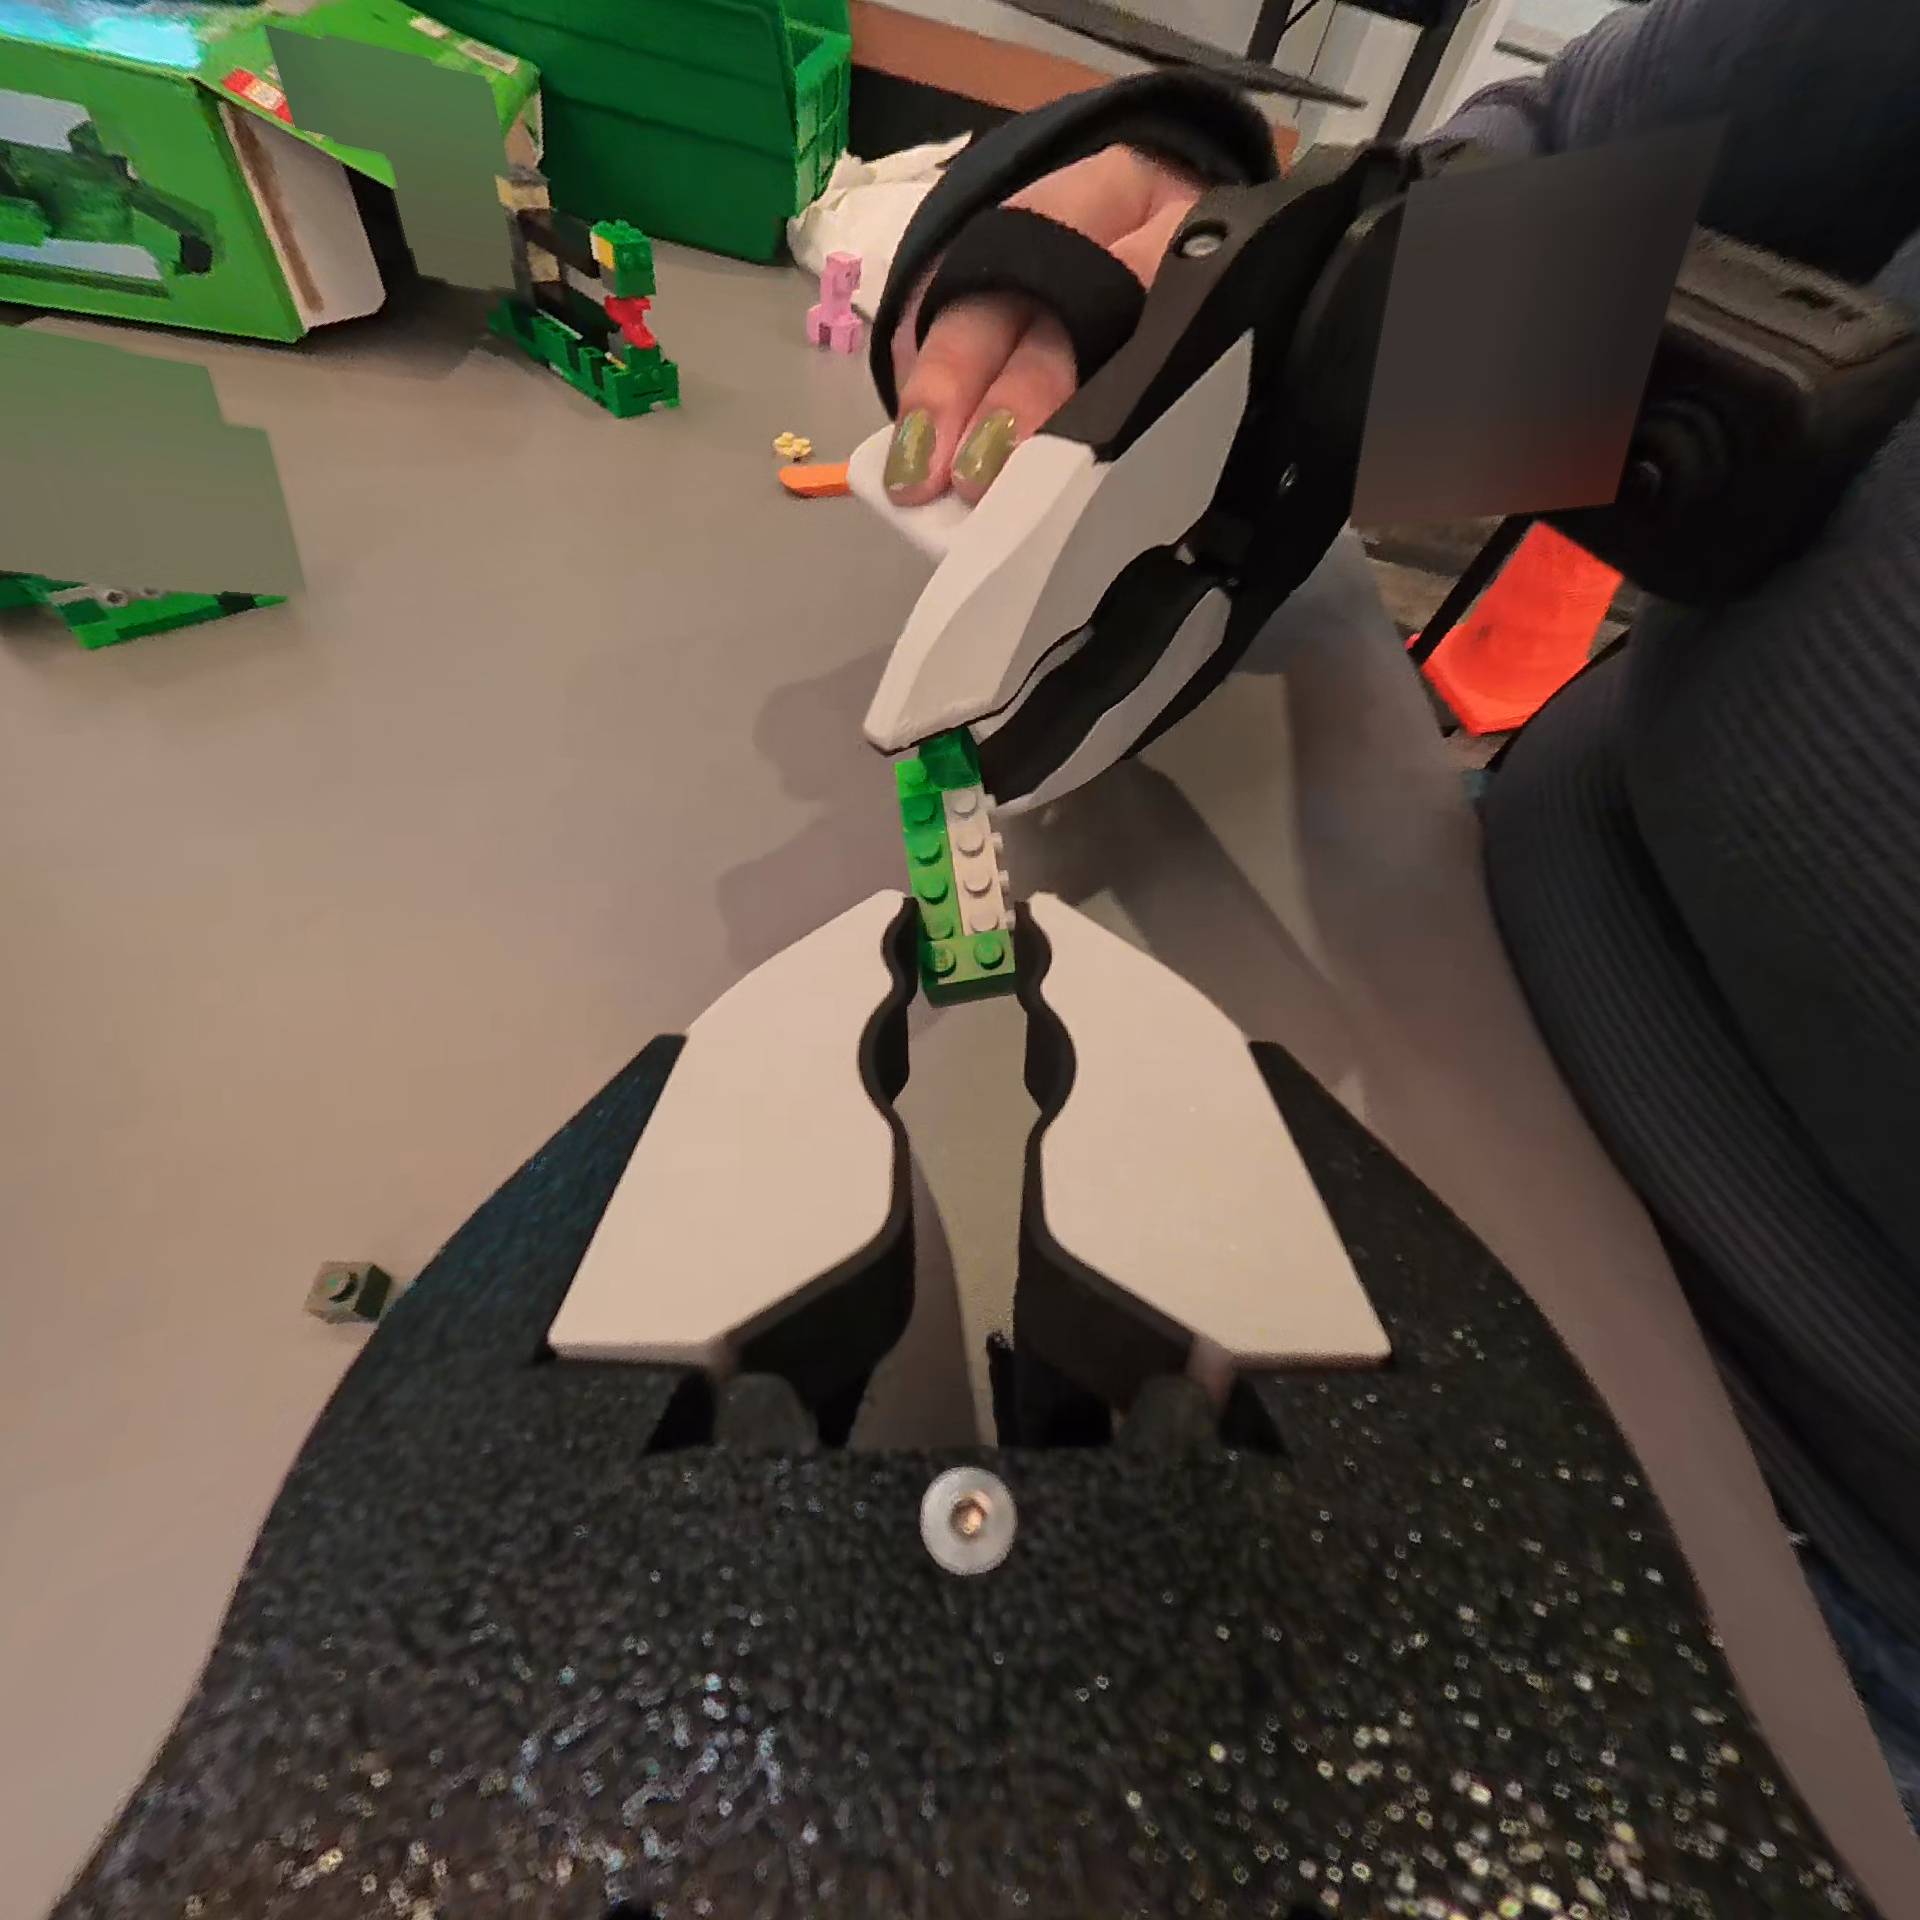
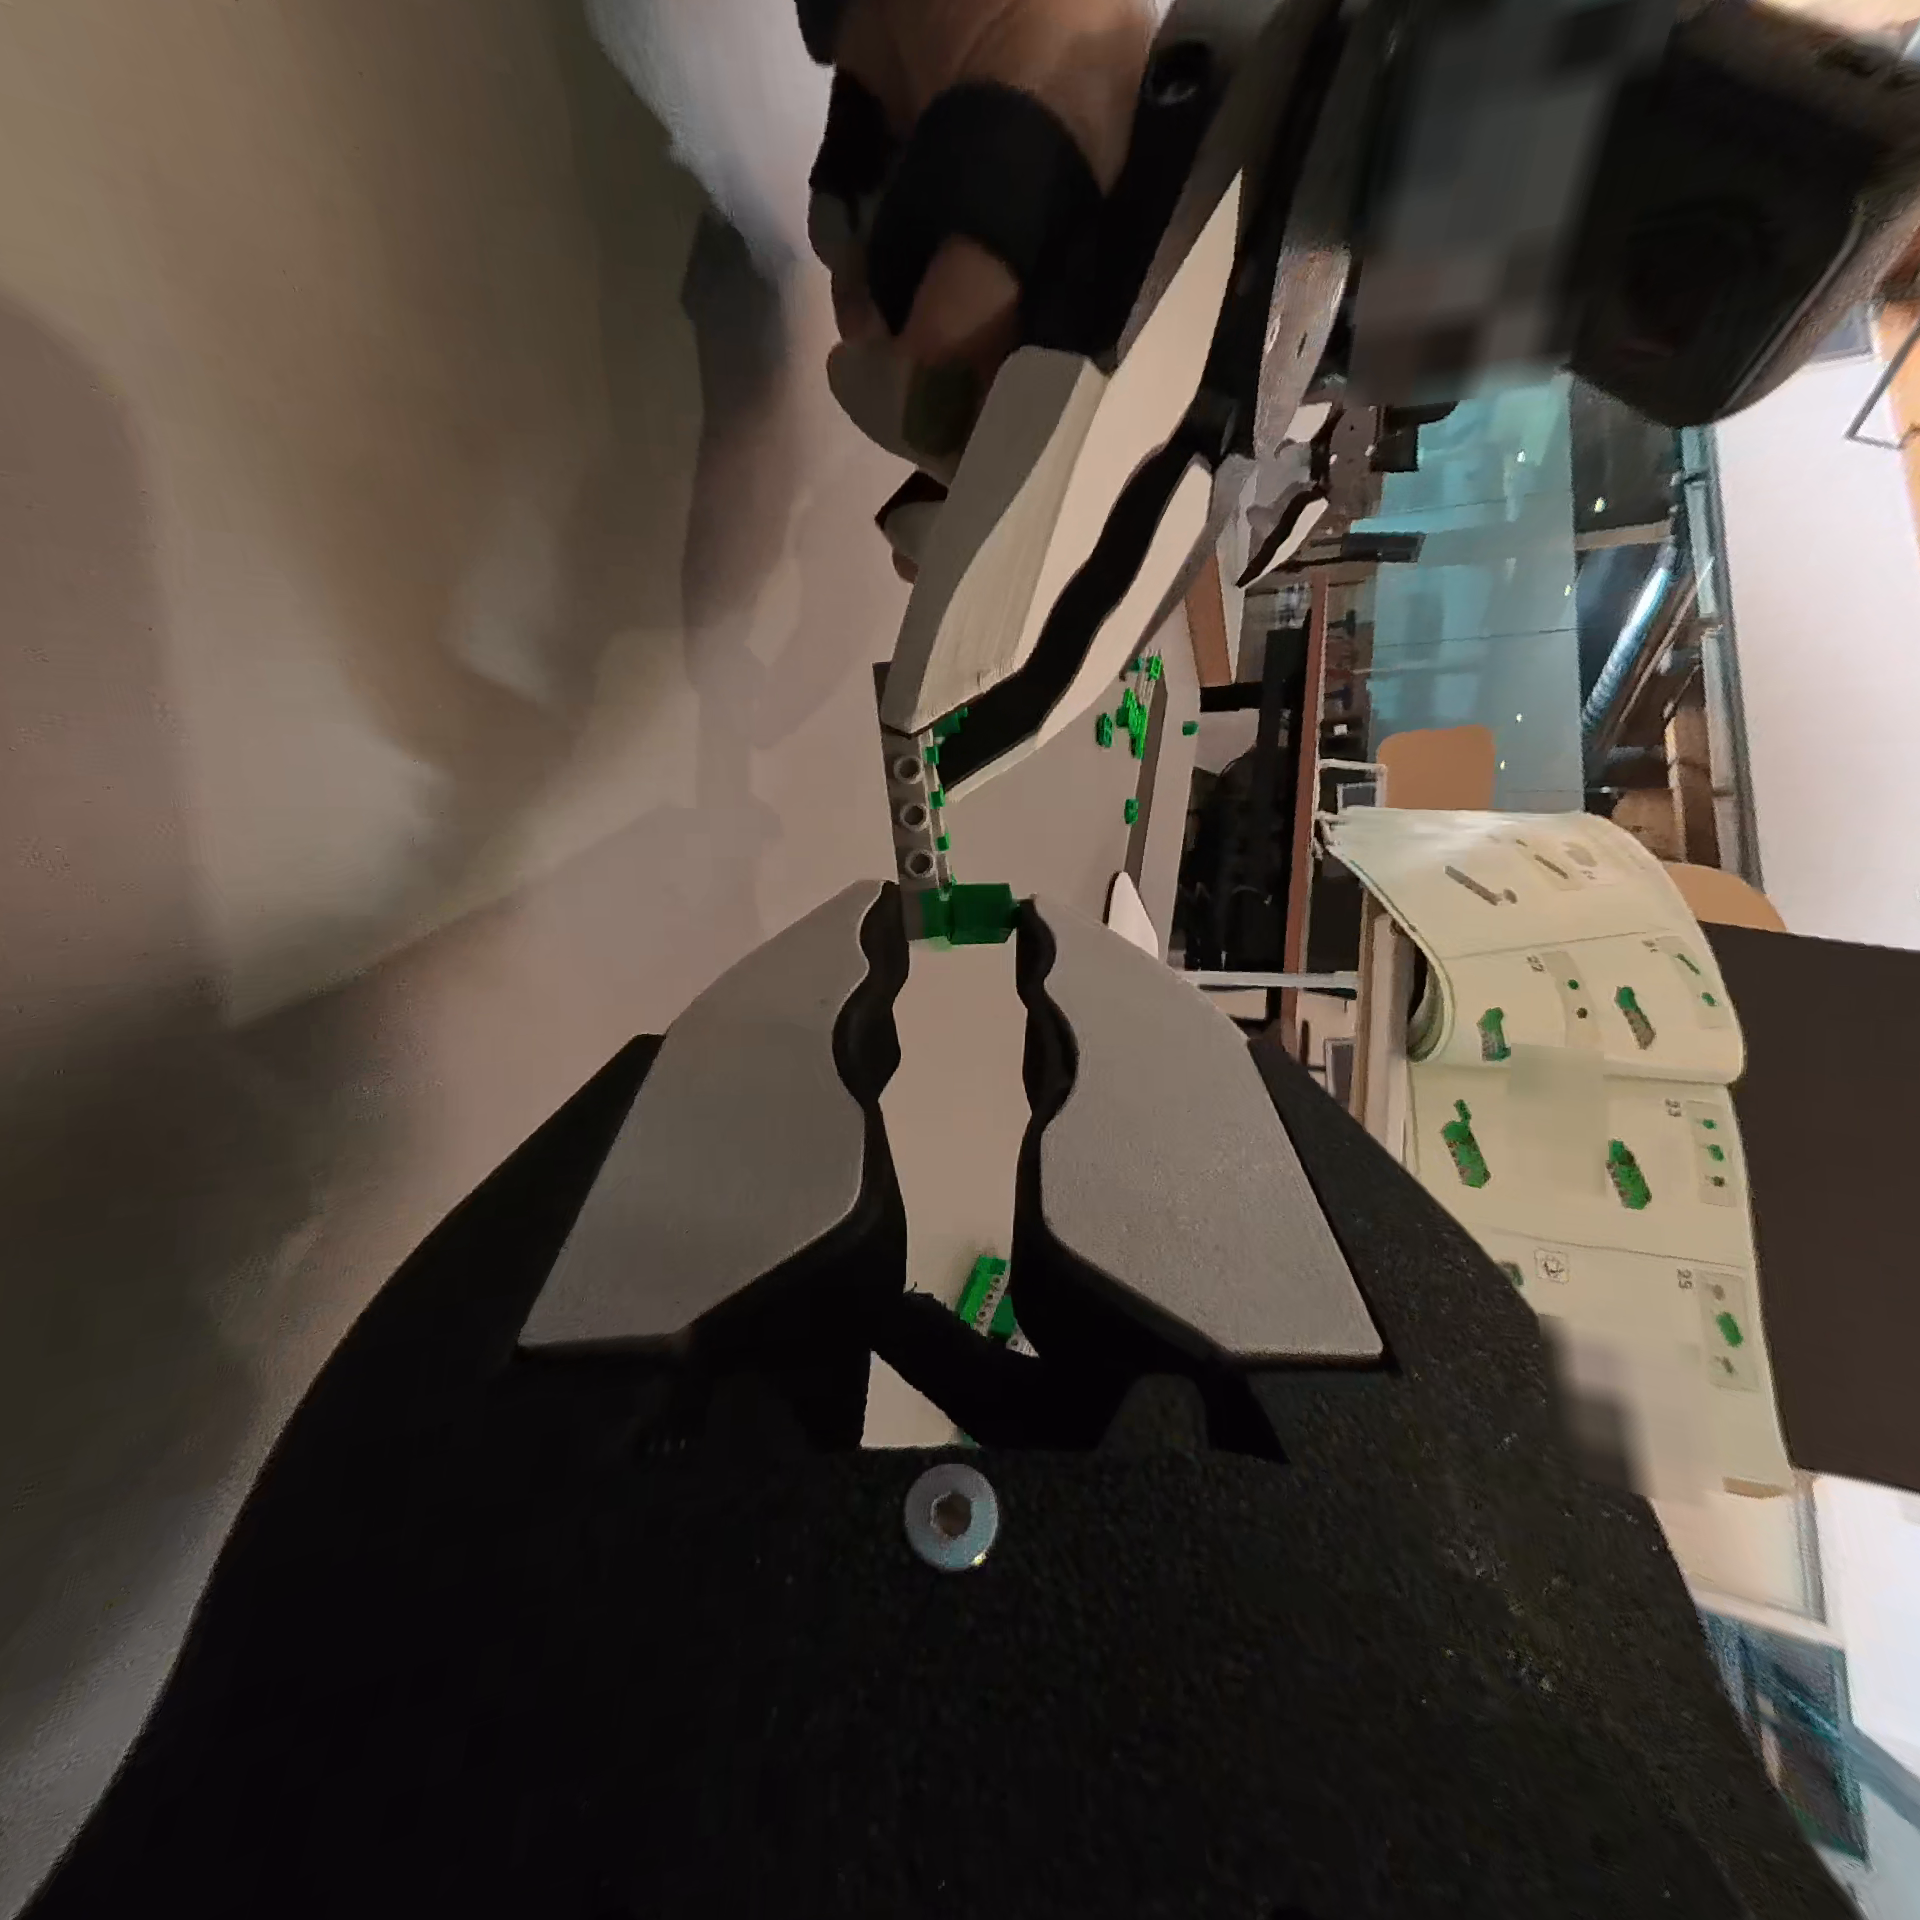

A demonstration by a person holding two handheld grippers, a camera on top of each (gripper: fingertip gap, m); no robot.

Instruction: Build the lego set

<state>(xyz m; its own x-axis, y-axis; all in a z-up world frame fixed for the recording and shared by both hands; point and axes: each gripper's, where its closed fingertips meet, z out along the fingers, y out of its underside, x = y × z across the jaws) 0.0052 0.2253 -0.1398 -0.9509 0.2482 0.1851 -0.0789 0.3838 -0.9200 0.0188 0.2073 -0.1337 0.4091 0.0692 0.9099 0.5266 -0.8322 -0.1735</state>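
A small lego assembly [image 1: 951, 862] of green bricks with a grey studded strip hangs in the air between both grippers, above the grey table [image 1: 468, 883]. My left gripper [image 1: 961, 920] is shut on its lower green end. My right gripper [image 1: 940, 743] comes in from the upper right, held by a hand [image 1: 977, 416], and is shut on the top end. In the right wrist view the right gripper [image 2: 956, 909] clamps the green end of the assembly [image 2: 914, 821], and the left gripper [image 2: 920, 722] holds the grey end from above.
A green box [image 1: 156, 208], a green bin [image 1: 686, 104], a partly built green model [image 1: 592, 312], a pink figure [image 1: 836, 301], an orange piece [image 1: 816, 478] and a dark small brick [image 1: 348, 1288] lie around. An open instruction booklet [image 2: 1558, 1039] and loose green pieces [image 2: 1127, 722] show. The grippers are tip to tip, or close to it.
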